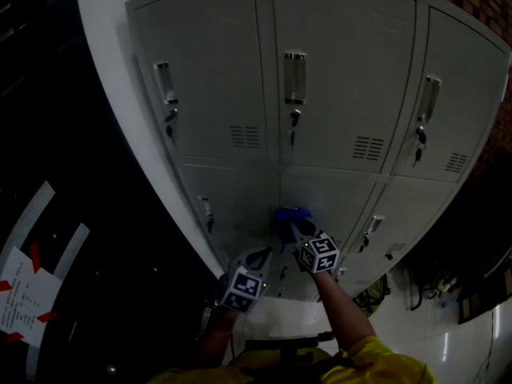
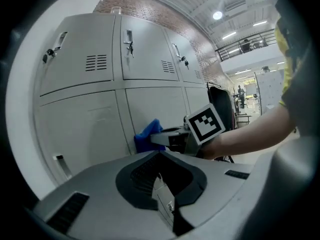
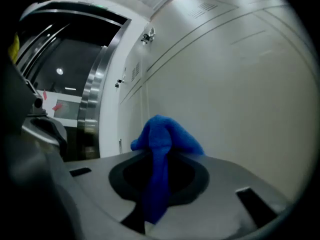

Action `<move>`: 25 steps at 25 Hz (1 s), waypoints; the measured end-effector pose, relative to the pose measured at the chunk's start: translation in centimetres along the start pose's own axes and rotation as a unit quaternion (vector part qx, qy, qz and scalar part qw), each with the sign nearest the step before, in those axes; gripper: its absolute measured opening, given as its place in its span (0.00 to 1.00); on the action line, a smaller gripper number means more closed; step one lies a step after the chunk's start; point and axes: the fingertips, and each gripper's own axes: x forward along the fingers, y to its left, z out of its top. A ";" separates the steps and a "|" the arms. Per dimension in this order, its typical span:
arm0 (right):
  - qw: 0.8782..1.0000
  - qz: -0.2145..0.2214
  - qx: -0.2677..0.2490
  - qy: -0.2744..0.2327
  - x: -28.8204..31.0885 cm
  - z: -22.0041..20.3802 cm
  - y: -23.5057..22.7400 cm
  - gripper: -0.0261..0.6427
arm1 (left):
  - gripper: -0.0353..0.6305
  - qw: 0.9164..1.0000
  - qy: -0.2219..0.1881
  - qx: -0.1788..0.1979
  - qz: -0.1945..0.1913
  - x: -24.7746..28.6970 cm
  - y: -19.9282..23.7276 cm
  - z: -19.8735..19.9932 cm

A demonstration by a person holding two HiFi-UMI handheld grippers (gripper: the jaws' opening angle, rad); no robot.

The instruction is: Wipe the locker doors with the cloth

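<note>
One cloth (image 3: 167,136) in right gripper (image 3: 158,170)

The locker doors (image 1: 344,70) looked like smooth painted sheet metal, pale grey and matt, with polished, glossy metal handles (image 1: 295,78). The cloth (image 3: 165,139) was soft, fuzzy blue fabric. The left claw (image 2: 162,181) and right claw (image 3: 159,159) had matt grey plastic shells. A rough red brick wall (image 1: 480,2) showed beside the lockers, and the floor (image 1: 456,342) shone glossy.
</note>
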 end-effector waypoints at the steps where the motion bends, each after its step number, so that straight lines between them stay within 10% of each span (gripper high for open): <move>1: 1.000 0.000 0.010 -0.005 0.8 -0.2 0.8 0.14 | 0.06 1.000 0.004 -0.006 0.008 -0.7 0.4 -0.4; 7: 1.000 -0.018 0.003 -0.014 -0.7 0.5 0.4 0.14 | 0.06 1.000 0.013 -0.012 0.019 -1.4 1.5 -1.6; 16: 0.982 -0.184 0.032 0.029 -14.9 -5.4 -13.4 0.14 | 0.06 0.998 -0.011 0.023 -0.055 4.8 -2.8 0.5; 25: 0.990 -0.130 0.046 0.025 -10.1 -6.9 -11.8 0.14 | 0.06 0.999 -0.003 0.019 -0.045 4.9 -2.4 0.0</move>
